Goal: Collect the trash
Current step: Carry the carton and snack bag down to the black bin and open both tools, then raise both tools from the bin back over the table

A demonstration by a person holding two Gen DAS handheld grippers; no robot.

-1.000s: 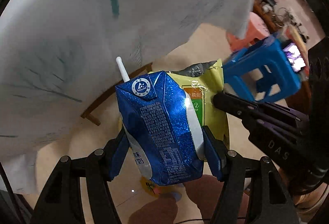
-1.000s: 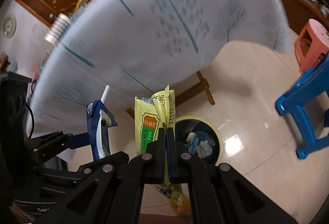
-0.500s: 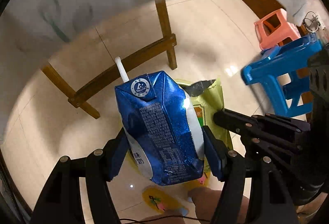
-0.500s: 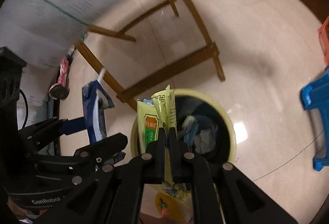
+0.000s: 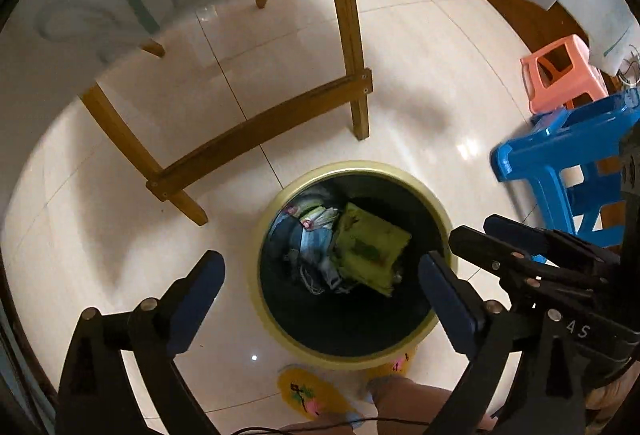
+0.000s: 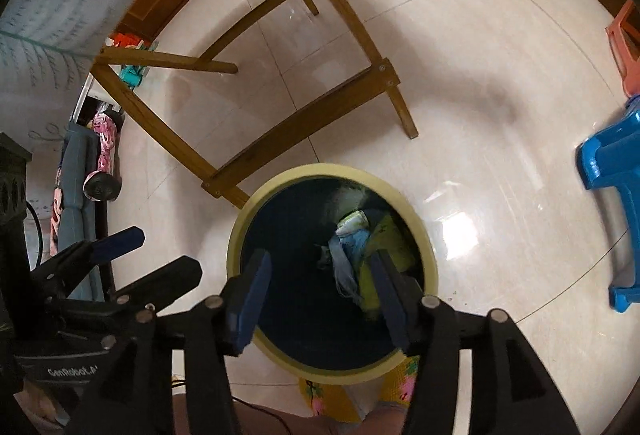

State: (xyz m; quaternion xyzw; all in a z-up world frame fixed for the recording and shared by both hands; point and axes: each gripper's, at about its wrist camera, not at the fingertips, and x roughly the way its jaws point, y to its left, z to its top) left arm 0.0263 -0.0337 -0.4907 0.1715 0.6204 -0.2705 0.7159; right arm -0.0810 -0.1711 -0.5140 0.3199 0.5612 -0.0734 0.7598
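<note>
The bin (image 5: 424, 195) stands on the floor (image 5: 420, 75), with a packet (image 5: 370, 249) and other scraps inside. Table legs (image 5: 352, 55) rise at its 11 o'clock. Two stools (image 5: 560, 163) stand at its 2 o'clock. Slippers (image 5: 308, 391) lie at its 6 o'clock, just beside it.

At the lower left of the right wrist view, white lettering "GenRobot.A" stands on the left hand-held gripper (image 6: 132, 257). At the lower right of the left wrist view, "AS" stands on the right hand-held gripper (image 5: 478, 241).
</note>
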